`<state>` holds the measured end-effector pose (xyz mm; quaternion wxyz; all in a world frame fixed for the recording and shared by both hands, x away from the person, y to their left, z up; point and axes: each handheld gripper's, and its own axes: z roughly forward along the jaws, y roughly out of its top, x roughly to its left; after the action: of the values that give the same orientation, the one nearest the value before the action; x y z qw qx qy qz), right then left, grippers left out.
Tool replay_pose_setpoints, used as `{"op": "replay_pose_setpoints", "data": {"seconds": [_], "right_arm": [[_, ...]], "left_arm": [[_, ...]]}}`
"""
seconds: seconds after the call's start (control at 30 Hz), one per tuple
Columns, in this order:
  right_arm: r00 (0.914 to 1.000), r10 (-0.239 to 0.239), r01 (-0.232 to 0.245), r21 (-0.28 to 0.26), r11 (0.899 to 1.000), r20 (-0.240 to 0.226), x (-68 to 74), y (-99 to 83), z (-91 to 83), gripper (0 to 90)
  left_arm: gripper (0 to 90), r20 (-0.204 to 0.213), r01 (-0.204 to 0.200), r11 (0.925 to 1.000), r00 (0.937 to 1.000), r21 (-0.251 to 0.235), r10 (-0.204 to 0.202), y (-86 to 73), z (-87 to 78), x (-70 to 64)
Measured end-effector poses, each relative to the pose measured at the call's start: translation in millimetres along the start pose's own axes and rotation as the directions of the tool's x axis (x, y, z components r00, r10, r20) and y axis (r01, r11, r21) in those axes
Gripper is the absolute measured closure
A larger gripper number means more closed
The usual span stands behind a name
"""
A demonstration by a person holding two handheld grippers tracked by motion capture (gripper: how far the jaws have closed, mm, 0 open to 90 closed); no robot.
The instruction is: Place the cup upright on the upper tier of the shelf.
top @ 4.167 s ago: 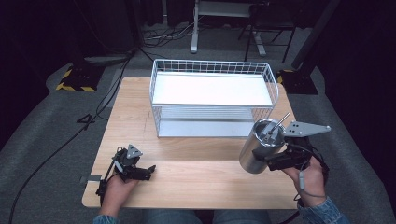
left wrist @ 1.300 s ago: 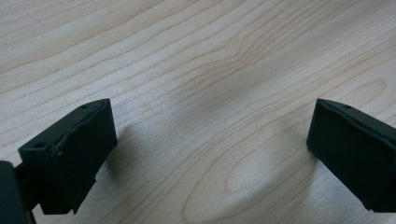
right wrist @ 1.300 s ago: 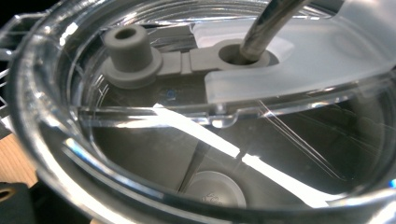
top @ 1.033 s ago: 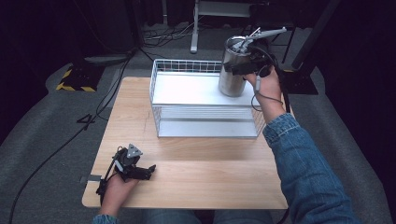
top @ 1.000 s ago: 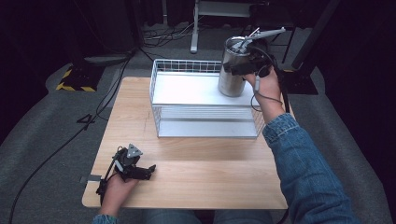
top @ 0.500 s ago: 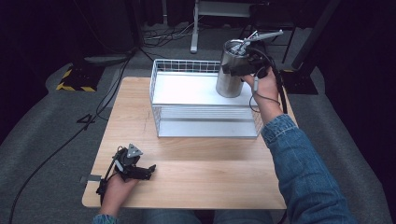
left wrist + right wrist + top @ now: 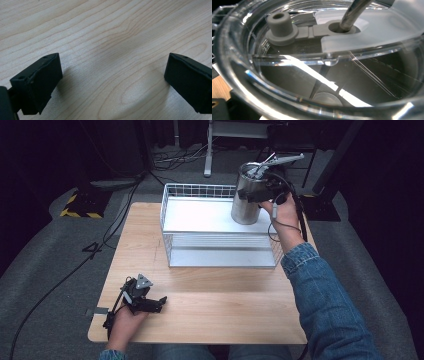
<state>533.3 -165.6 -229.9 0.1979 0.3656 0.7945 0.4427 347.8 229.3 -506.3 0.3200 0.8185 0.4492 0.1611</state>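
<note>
Landmark: the wire basket (image 7: 170, 227) at the far middle of the wooden table (image 7: 210, 320).

Left gripper (image 7: 161, 301): positioned well to the near left of the basket, close to the table's front edge, resting in the person's left hand (image 7: 125, 317). In the left gripper view the two black jaws stand wide apart, with bare wood grain between them and nothing held.

Basket: white wire walls, a white floor panel (image 7: 200, 217) inside. The basket is well apart from the left gripper.

Steel cup (image 7: 246, 200): located at the basket's far right corner, upright with a slight tilt. Whether its base touches the basket floor cannot be told. In the right gripper view a clear lid (image 7: 287, 97) covers the cup, a grey stopper (image 7: 279, 23) sits on the lid, and a metal straw (image 7: 354, 12) passes through a hole in it.

Right gripper (image 7: 257, 187): at the cup's upper part, above the basket's right end, jaws clamped on the cup. The right hand (image 7: 285, 212) and a denim sleeve (image 7: 325, 305) extend from it toward the near right.
</note>
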Motion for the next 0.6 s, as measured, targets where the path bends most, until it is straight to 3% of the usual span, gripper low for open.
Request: {"op": "replay_pose_setpoints", "data": {"seconds": [0.4,0.6], "right_arm": [[1.0000,-0.006,0.006,-0.013,1.000,-0.004,0.9,-2.8,-3.2,0.0],[0.9998,0.010,-0.010,-0.028,1.000,-0.017,-0.9,-8.8,-16.0,0.0]], "left_arm": [[2.0,0.004,0.000,1.0000,1.0000,0.001,0.000,0.6,0.4,0.2],[2.0,0.001,-0.003,1.0000,1.0000,0.003,0.003,0.8,0.5,0.2]]}}
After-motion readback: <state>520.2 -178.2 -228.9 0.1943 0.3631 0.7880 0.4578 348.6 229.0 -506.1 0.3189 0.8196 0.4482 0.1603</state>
